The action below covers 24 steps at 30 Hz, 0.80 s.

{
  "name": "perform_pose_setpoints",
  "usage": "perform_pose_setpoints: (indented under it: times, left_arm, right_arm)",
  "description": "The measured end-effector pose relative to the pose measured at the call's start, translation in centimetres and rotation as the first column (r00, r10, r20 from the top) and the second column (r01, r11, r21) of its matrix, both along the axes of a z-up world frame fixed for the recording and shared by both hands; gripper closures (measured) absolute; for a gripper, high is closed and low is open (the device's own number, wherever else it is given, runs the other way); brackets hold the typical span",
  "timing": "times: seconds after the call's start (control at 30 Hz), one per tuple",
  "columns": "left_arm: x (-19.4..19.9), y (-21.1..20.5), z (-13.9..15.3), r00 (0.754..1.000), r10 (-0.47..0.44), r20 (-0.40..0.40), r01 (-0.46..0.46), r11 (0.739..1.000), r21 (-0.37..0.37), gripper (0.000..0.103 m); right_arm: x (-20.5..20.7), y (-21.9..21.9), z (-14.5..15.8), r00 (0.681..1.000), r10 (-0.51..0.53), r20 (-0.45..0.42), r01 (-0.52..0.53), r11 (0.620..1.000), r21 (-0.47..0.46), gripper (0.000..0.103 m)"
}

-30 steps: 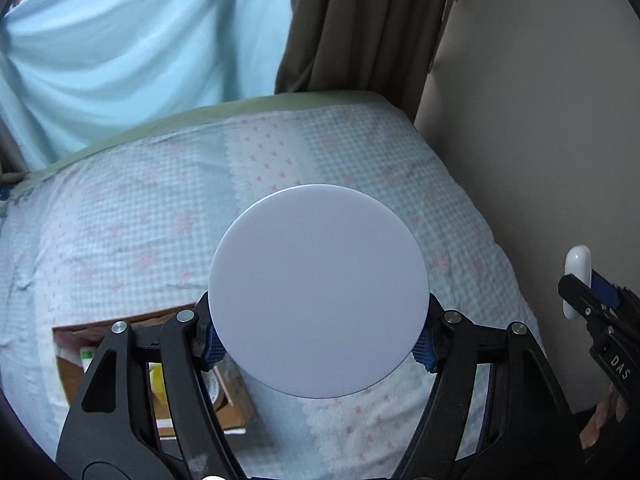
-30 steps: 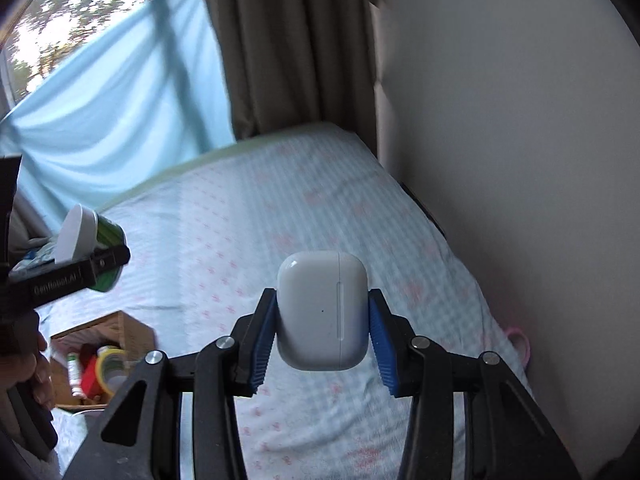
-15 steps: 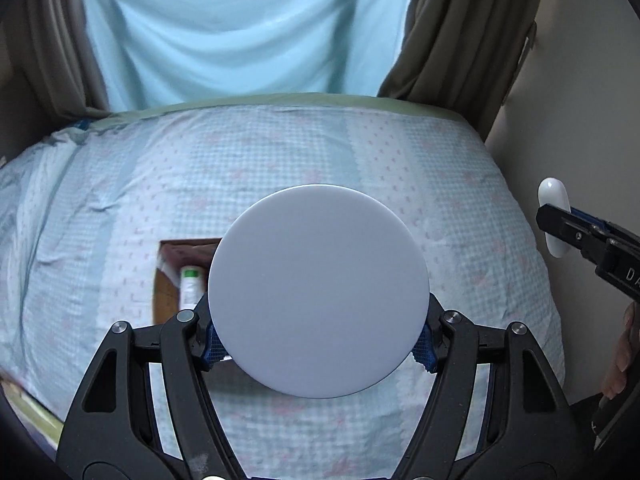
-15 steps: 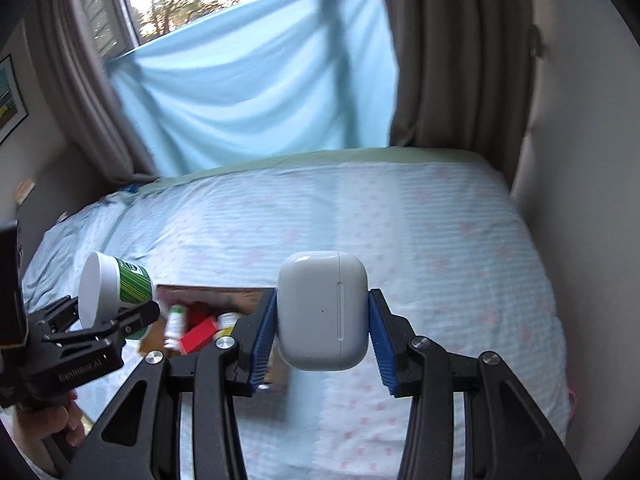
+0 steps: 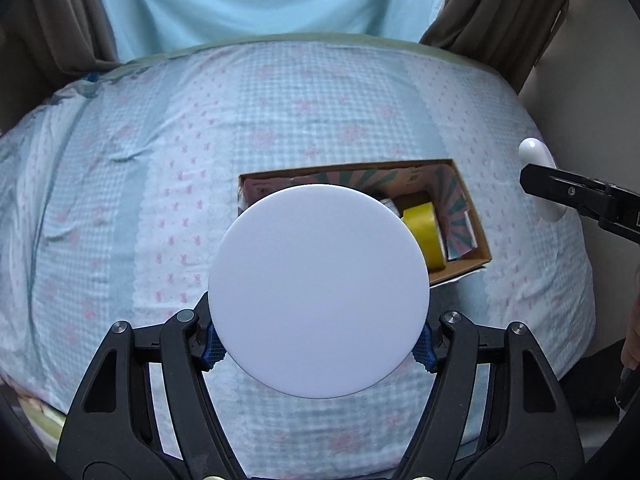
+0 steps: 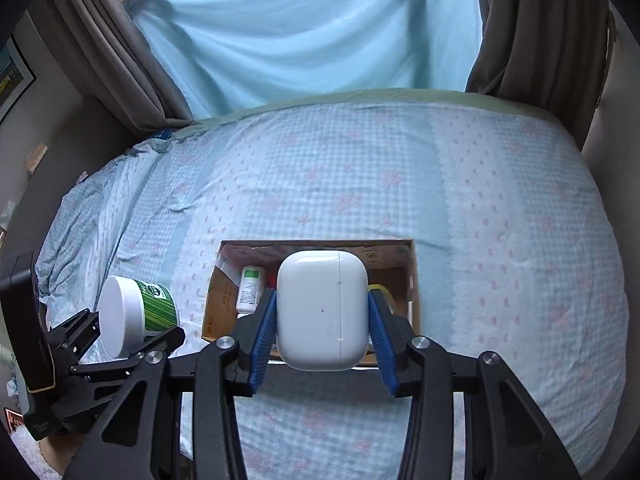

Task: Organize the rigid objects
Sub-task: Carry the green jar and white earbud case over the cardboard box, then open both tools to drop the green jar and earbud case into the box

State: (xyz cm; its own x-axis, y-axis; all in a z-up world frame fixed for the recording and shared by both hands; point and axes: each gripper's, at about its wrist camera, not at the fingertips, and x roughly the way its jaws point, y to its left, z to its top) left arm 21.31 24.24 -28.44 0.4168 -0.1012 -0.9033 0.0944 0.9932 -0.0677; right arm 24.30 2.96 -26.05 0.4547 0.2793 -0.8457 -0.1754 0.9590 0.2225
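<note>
Over the bed (image 6: 500,200), above the box (image 6: 414,280): left gripper (image 5: 319,346) clamps a jar (image 5: 319,285); right gripper (image 6: 322,330) clamps an earbud case (image 6: 322,316). Box holds tape (image 5: 424,236), perhaps a bottle (image 6: 250,288).

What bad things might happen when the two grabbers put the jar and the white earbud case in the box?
1. The left gripper pinches the round green-and-white jar by its curved sides, so it might slip and roll across the bed.
2. The cardboard box already holds a bottle and yellow tape; dropped things could knock them or bounce out.
3. Both grippers hang near the same box, so the right gripper with the earbud case could bump the left.
</note>
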Motion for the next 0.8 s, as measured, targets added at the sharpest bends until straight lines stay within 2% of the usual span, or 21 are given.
perform_pose_setpoints:
  times: [0.23, 0.43, 0.7, 0.8]
  left_arm:
    - [2.9, 2.9, -5.9, 0.994, -0.016, -0.111, 0.013, 0.999, -0.033, 0.035]
    - [5.0, 2.6, -10.1, 0.982, -0.053, -0.18, 0.044, 0.998, -0.049, 0.035]
    - [7.5, 0.4, -14.1, 0.957, -0.152, -0.249, 0.15, 0.988, -0.028, 0.035]
    - [8.6, 0.5, -14.4, 0.958, -0.148, -0.246, 0.147, 0.989, -0.022, 0.035]
  right_arm:
    - [2.4, 5.1, -6.9, 0.988, 0.019, -0.152, -0.017, 1.0, 0.012, 0.062]
    - [4.7, 6.3, -13.3, 0.953, 0.013, -0.303, 0.003, 0.999, 0.051, 0.062]
    - [6.1, 6.1, -18.5, 0.913, 0.011, -0.407, 0.016, 0.998, 0.063, 0.062]
    - [6.4, 5.7, -19.7, 0.899, -0.001, -0.438, 0.036, 0.997, 0.07, 0.062]
